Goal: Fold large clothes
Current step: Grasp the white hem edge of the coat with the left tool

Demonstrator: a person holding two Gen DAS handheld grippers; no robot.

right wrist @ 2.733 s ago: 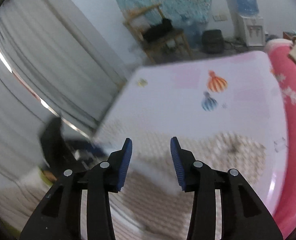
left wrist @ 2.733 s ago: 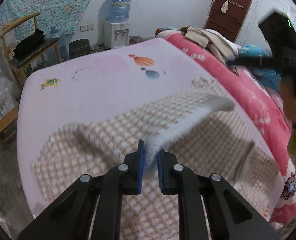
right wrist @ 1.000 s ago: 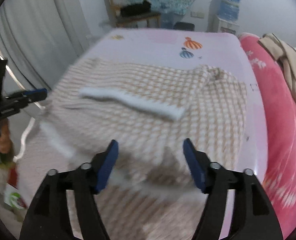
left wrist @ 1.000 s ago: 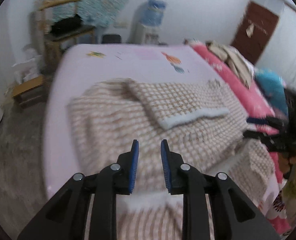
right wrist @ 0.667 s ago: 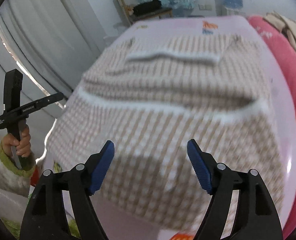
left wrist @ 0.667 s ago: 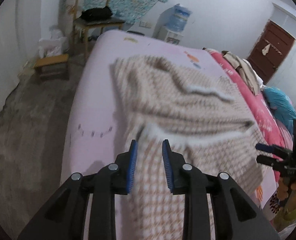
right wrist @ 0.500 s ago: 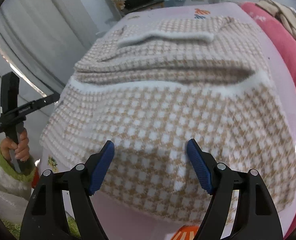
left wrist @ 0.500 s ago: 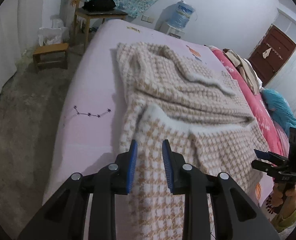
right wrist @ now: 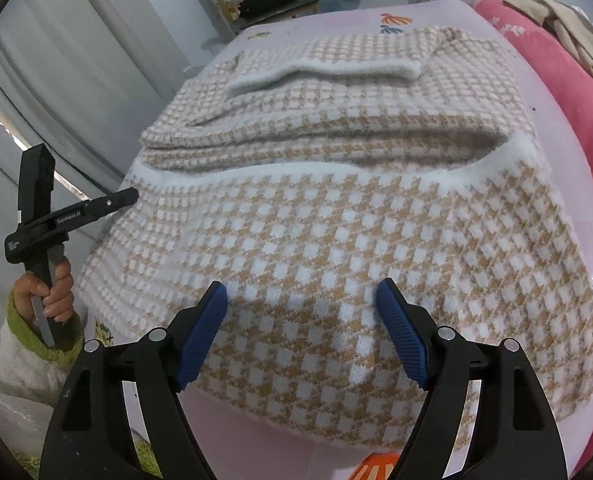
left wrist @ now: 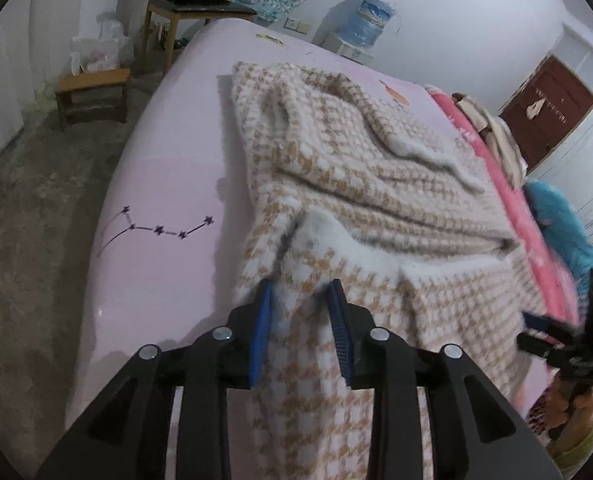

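The checked sweater point(right wrist: 336, 184) lies folded on the pink bed point(left wrist: 160, 184). The left gripper point(left wrist: 300, 316), jaws just opening, straddles its hem at 6 o'clock without pinching. The right gripper point(right wrist: 302, 320) hangs wide open above it.

Left wrist view: close above the bed's point(left wrist: 164, 184) near corner, angled downward toward 1 o'clock. Right wrist view: close over the near edge, angled downward toward 12 o'clock. Both share the checked garment point(left wrist: 376, 168) point(right wrist: 336, 216) and far wall.
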